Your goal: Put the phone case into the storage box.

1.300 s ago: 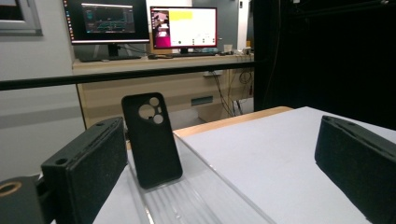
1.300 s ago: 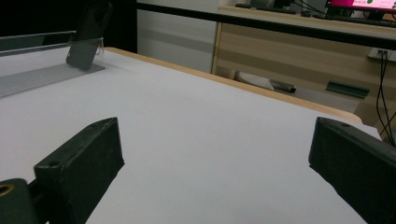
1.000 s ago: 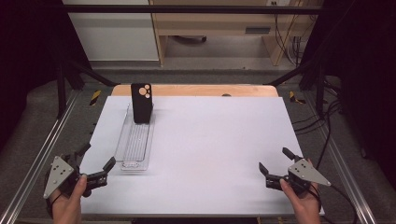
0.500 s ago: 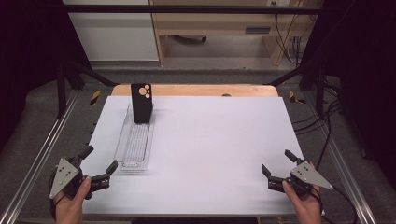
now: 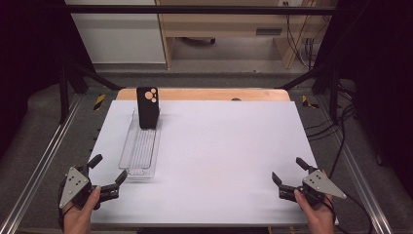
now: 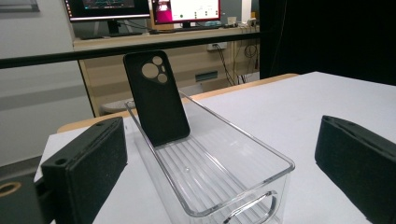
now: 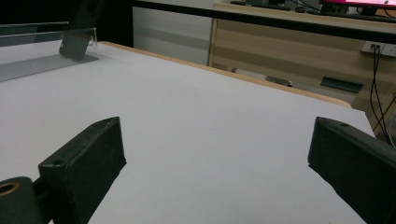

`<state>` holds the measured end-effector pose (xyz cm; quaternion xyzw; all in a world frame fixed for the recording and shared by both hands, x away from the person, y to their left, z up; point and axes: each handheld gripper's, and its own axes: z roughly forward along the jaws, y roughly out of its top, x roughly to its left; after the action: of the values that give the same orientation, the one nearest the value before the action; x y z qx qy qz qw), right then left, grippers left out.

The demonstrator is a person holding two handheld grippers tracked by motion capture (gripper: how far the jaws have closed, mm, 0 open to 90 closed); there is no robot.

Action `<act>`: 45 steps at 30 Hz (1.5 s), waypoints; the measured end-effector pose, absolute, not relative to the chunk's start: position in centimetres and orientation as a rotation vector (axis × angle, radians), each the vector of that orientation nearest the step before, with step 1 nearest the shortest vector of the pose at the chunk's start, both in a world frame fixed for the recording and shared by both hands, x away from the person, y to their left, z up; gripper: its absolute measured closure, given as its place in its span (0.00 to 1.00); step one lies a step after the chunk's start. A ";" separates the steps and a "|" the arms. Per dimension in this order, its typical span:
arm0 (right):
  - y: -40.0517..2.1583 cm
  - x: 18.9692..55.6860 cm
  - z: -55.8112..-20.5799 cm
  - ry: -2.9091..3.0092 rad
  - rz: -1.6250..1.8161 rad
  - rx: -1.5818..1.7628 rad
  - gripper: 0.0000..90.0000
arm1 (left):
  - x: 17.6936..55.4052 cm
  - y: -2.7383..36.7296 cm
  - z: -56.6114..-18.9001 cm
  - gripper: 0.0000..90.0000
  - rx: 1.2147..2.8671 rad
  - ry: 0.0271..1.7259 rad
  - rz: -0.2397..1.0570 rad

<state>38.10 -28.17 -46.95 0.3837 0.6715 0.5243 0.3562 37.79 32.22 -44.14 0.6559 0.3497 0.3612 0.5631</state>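
A black phone case (image 5: 147, 107) (image 6: 157, 99) with round camera cut-outs leans upright at the far end of a long clear plastic tray (image 5: 140, 149) (image 6: 210, 163) on the left of the white table. My left gripper (image 5: 107, 168) (image 6: 219, 163) is held open just short of the tray's near end, with nothing between its jaws. Near the front right corner my right gripper (image 5: 289, 170) (image 7: 215, 163) is open and empty over bare table. In the right gripper view the phone case (image 7: 81, 28) and the tray (image 7: 42, 63) lie far off at the upper left.
The white sheet (image 5: 219, 146) covers a wooden tabletop (image 5: 204, 94) that shows along the far edge. Metal frame rails (image 5: 44, 156) run along both sides. A desk with monitors (image 6: 140, 9) stands behind the table.
My left gripper has shifted slightly forward and right, toward the tray's near end. The right gripper has drifted slightly toward the near edge. The tray and phone case have not moved.
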 end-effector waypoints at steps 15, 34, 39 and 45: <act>-27.8 38.2 -47.2 1.742 1.378 0.962 0.04 | 37.9 31.8 -45.4 0.02 1.520 0.812 0.812; -26.5 38.5 -47.7 1.788 1.391 0.934 0.04 | 37.9 31.0 -45.7 0.02 1.503 0.756 0.802; -26.0 38.7 -47.8 1.801 1.398 0.927 0.04 | 37.9 30.8 -45.7 0.02 1.501 0.749 0.805; -25.5 39.2 -48.1 1.812 1.420 0.930 0.04 | 38.0 30.8 -46.1 0.02 1.493 0.757 0.788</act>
<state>39.16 -25.46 -48.12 0.3543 0.6908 0.5410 0.3235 38.05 30.80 -46.08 0.6443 0.3270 0.3403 0.6018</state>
